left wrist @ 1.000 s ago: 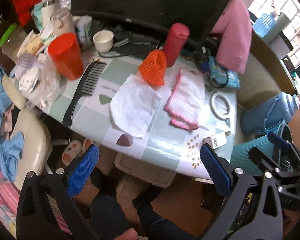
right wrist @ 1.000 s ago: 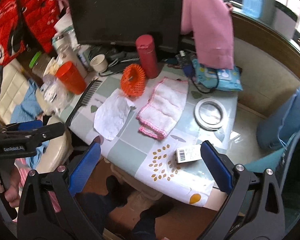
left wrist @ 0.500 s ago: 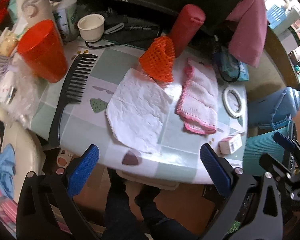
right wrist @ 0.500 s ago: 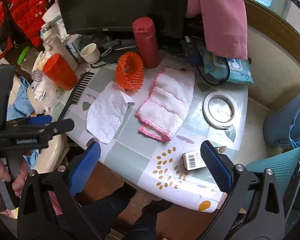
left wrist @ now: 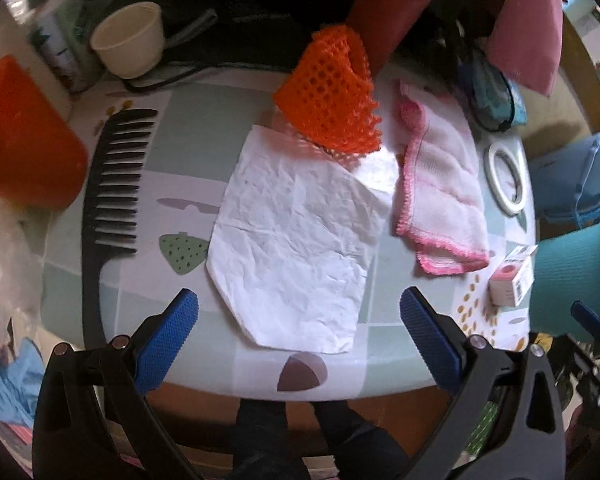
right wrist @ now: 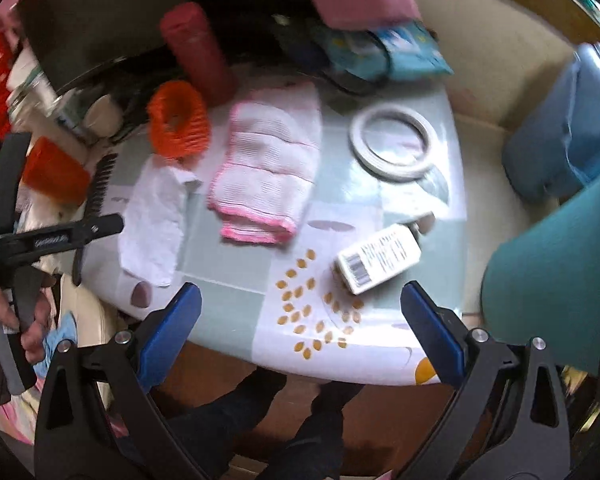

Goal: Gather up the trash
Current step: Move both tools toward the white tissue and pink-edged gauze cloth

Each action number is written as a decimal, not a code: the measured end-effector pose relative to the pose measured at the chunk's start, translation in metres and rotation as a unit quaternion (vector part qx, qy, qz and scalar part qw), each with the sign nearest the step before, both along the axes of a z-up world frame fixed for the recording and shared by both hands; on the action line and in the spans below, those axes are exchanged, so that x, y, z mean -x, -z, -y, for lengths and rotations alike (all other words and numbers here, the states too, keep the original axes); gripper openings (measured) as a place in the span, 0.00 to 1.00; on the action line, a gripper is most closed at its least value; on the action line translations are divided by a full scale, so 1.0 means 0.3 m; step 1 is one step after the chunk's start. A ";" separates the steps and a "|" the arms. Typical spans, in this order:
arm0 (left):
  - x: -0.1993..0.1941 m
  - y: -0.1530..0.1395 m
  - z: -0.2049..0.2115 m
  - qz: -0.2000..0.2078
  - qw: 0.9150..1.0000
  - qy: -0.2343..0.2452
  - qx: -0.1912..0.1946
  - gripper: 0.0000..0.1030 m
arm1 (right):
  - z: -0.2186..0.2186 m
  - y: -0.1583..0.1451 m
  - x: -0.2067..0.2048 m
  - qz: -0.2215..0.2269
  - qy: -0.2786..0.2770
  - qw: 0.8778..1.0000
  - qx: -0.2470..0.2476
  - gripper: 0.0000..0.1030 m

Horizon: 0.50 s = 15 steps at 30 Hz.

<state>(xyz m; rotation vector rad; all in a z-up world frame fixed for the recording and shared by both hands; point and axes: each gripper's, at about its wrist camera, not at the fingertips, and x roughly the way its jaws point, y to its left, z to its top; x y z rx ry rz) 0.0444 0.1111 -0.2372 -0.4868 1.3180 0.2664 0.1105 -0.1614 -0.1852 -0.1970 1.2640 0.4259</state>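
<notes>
**A:** Left wrist view: my left gripper (left wrist: 299,320) hangs over the near edge of the desk (left wrist: 204,364), fingers (left wrist: 168,340) spread wide, nothing between them. The crumpled paper (left wrist: 296,248) lies flat right ahead, its near edge reaching in between the two fingertips, and I can't tell whether they touch it.

**B:** What sits around it?

**A:** An orange net (left wrist: 332,96) rests on its far corner. A black comb (left wrist: 108,200) lies to the left, a pink-edged cloth (left wrist: 440,188) just to the right, and a small box (left wrist: 512,280) near the right edge.

**B:** And your other side?

**A:** On the right wrist view my right gripper (right wrist: 298,314) is also wide and empty, held over the near desk edge. The box (right wrist: 378,258) lies ahead, nearer the right finger (right wrist: 432,336), apart from both. The paper (right wrist: 152,220) is off to the left, beyond the left finger. A tape roll (right wrist: 392,146) lies farther back, the cloth (right wrist: 268,176) left of it. A hand (right wrist: 24,320) grips the left gripper's handle at the far left.
</notes>
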 end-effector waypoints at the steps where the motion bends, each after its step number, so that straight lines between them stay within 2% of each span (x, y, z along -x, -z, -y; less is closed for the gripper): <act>1: -0.007 0.018 0.001 -0.004 1.000 0.006 0.000 0.95 | 0.007 0.010 -0.006 -0.001 0.007 1.000 0.001 0.96; 6: -0.029 0.079 0.003 -0.017 1.000 0.015 0.003 0.95 | 0.009 0.041 -0.048 -0.001 0.026 1.000 0.001 0.96; 15: -0.079 0.106 0.005 -0.013 1.000 0.012 0.010 0.95 | -0.137 0.059 -0.156 0.004 -0.001 1.000 -0.022 0.96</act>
